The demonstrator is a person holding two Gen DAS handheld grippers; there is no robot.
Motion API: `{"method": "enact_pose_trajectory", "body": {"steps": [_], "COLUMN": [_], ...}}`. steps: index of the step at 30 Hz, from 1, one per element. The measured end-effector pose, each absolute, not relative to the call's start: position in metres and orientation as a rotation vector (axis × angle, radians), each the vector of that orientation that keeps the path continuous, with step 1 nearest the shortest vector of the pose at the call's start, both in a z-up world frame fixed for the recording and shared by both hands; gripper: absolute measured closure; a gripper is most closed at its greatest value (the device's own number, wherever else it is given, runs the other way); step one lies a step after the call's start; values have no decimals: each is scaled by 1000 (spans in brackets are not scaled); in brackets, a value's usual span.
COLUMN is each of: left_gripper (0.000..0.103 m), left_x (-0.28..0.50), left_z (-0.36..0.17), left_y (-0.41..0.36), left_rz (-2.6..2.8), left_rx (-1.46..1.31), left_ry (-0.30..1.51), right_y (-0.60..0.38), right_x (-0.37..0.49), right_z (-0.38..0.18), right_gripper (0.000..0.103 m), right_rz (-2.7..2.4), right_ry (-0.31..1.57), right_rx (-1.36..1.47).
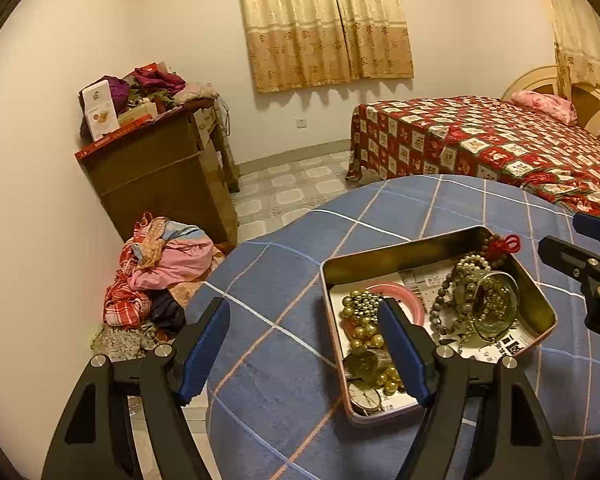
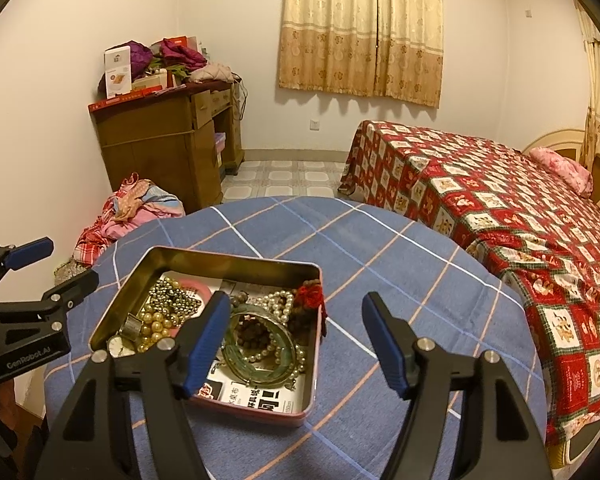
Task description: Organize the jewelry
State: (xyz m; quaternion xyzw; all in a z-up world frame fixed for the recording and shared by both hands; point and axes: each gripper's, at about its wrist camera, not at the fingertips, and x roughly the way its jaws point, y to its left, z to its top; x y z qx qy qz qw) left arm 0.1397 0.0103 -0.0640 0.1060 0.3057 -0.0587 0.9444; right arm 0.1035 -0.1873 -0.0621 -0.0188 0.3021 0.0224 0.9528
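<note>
A metal tin (image 2: pixel 314 344) full of jewelry sits on the blue checked tablecloth (image 2: pixel 400 248), holding a green bangle (image 2: pixel 260 350), pearl beads (image 1: pixel 366 330) and a watch (image 1: pixel 365 396). The left gripper (image 1: pixel 304 344) and right gripper (image 2: pixel 296 340) hover above it, 1 on each side, jaws spread and holding nothing.

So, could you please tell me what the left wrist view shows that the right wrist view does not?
Only the left wrist view shows the open left gripper head-on, and the watch face clearly. Only the right wrist view shows the open right gripper head-on, and the green bangle whole. Both show the tin, pink bangle, red tassel and blue checked tablecloth.
</note>
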Motion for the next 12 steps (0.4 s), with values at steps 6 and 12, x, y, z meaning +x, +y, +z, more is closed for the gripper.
{"method": "enact_pose_trajectory", "body": {"steps": [6, 12], "left_gripper": [27, 27], "left_x": [140, 139], "left_z": [-66, -66], "left_y": [13, 14], "left_rz": [-119, -117], "left_rx": [212, 209], "left_ry": [625, 622], "right_y": [-188, -188], "right_x": [104, 104], "right_z": [-62, -63], "right_gripper": [31, 28], "right_rz": [45, 44], "right_ry": [616, 617], "right_rx": [-41, -41]}}
